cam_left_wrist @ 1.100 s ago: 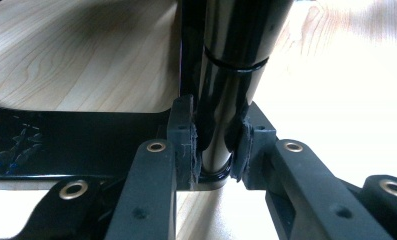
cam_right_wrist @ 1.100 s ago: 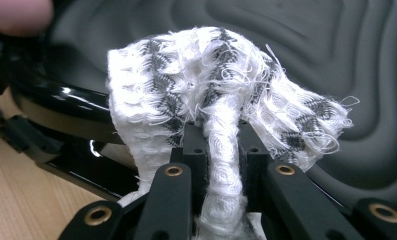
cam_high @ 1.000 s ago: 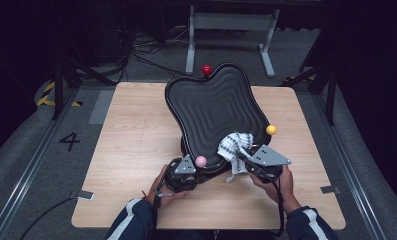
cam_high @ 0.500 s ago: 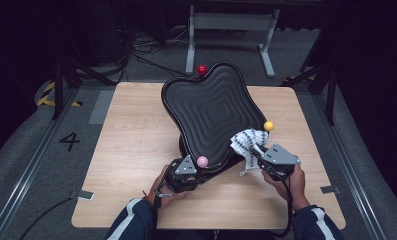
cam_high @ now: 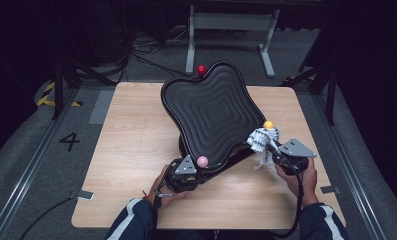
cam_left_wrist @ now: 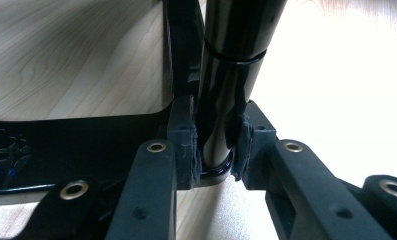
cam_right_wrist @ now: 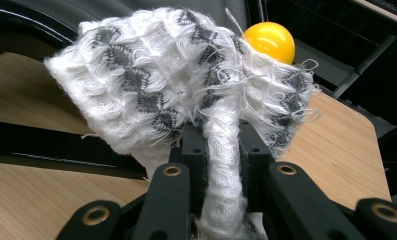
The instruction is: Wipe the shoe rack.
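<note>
Your left claw (cam_high: 198,172) is clenched on a black leg (cam_left_wrist: 226,90) of the tray (cam_high: 211,112), its pads pressed against both sides of the glossy tube in the left gripper view. The tray, dark and ribbed with a wavy outline, stands tilted on the tabletop (cam_high: 131,150), its near edge low by your left hand (cam_high: 163,187) and its far edge raised. 3 balls sit at its legs' ends: a red ball (cam_high: 201,69) at the far edge, a pink ball (cam_high: 202,161) just beside your left claw, and a yellow ball (cam_high: 268,124) at the right edge. Your right claw (cam_high: 272,148) is clenched on a white and grey knitted cloth (cam_right_wrist: 186,95); a strip of it runs down between the pads and the rest bunches above them. The cloth is off the tabletop at the tray's right edge, just below the yellow ball, and probably brushes the rim there, though the high view is too small to be sure.
</note>
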{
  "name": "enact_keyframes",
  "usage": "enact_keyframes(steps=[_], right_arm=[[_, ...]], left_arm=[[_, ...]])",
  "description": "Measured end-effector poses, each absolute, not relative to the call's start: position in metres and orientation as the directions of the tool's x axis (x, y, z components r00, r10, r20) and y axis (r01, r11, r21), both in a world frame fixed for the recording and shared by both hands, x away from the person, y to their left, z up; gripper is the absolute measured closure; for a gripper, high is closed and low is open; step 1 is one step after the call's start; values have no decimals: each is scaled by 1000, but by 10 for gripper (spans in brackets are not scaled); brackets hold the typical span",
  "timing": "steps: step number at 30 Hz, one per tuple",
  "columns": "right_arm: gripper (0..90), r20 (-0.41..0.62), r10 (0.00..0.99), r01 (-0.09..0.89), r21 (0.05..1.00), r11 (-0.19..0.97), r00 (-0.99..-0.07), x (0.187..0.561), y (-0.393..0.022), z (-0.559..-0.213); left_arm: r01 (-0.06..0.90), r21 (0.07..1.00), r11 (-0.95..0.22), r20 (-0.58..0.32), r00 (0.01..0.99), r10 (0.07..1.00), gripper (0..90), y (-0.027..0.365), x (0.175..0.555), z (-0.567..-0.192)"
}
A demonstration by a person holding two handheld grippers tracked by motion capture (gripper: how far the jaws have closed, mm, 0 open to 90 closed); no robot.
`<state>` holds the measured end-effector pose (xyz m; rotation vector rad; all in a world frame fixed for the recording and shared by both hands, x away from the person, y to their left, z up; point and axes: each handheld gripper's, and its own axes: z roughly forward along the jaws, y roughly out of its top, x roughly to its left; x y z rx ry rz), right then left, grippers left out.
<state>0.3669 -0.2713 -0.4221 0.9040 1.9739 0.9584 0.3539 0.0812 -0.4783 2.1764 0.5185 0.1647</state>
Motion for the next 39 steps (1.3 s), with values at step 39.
enact_keyframes(steps=[39], right_arm=[[794, -334, 597, 52, 843, 535, -729, 323, -164, -396]], left_arm=[[307, 789, -533, -59, 901, 430, 729, 81, 354, -478]])
